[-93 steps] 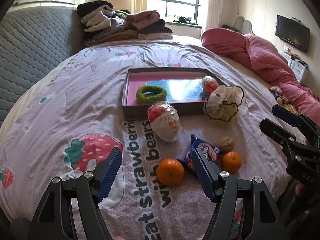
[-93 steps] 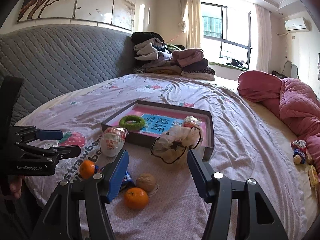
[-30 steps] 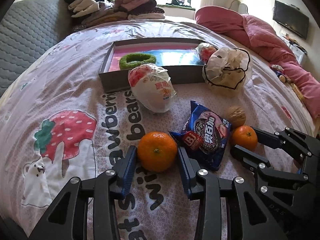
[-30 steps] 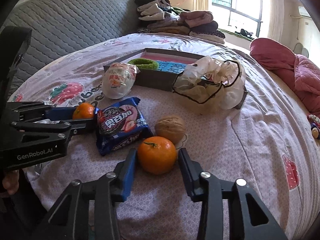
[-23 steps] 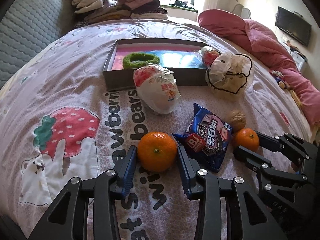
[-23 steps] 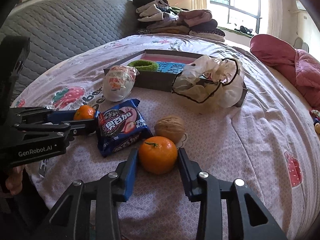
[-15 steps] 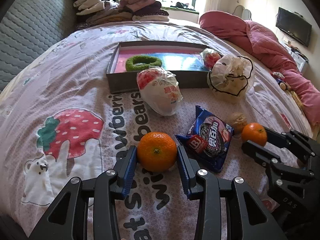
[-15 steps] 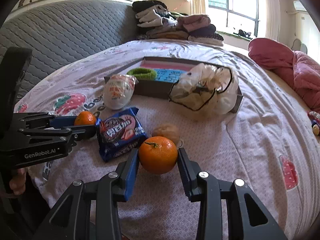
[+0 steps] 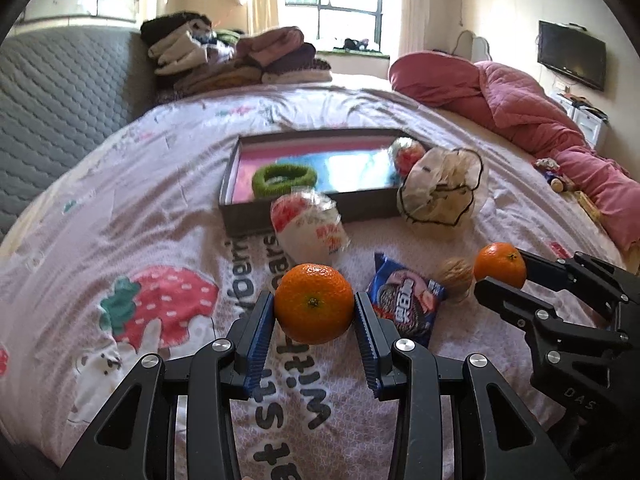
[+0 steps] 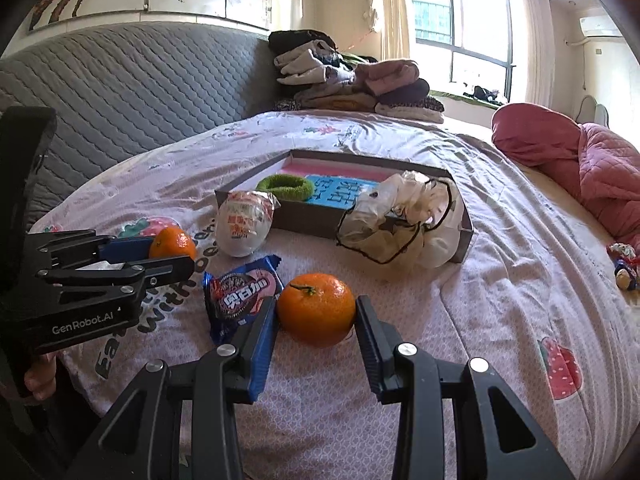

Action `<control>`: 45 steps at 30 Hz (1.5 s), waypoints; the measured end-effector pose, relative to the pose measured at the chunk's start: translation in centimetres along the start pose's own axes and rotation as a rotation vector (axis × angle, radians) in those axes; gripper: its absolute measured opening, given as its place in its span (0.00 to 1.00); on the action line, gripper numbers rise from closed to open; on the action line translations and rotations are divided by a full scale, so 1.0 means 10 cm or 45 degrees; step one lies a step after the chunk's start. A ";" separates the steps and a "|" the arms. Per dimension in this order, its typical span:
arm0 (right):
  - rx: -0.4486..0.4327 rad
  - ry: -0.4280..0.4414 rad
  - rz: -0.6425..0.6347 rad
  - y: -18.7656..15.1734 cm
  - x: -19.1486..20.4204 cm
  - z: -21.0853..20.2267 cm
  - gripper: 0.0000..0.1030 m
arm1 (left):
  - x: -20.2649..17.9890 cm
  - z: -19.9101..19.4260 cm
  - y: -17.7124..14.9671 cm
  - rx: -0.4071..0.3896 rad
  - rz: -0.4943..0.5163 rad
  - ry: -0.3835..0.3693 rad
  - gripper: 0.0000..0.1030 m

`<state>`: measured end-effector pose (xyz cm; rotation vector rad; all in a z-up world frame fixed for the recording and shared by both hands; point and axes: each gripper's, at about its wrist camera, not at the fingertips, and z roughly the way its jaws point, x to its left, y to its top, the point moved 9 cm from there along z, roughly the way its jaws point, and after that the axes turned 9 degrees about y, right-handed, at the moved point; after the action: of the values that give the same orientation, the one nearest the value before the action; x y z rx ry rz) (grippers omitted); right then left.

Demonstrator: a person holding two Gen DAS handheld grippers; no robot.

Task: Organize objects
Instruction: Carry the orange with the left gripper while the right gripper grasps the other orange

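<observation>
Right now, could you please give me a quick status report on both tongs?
Left tongs shut on one orange. Right tongs shut on second orange. Tray ahead; white packet and plastic bag in front.

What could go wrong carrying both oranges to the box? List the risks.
1. Each orange is round and pinched only at its sides, in the left gripper and the right gripper; either could roll out.
2. The white snack bag and the crumpled plastic bag sit against the box's near wall; a low pass may knock them.
3. The green ring and a wrapped snack already occupy parts of the box.
</observation>
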<state>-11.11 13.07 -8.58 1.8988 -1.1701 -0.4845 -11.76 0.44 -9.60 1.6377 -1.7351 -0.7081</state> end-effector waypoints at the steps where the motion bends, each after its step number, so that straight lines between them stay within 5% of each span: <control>1: -0.012 0.000 -0.004 0.02 0.00 -0.01 0.38 | 0.00 -0.03 0.03 -0.018 0.001 0.002 0.39; 34: -0.222 -0.048 -0.052 0.84 -0.18 -0.16 0.38 | 0.02 -0.08 0.97 -0.186 -0.057 -0.014 0.39; 45: -0.255 -0.071 -0.063 1.13 -0.28 -0.06 0.38 | 0.16 0.15 1.24 -0.164 -0.075 0.007 0.39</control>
<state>-18.29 13.31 0.67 1.7543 -1.0703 -0.6601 -21.00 -0.22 -1.05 1.6063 -1.6079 -0.8250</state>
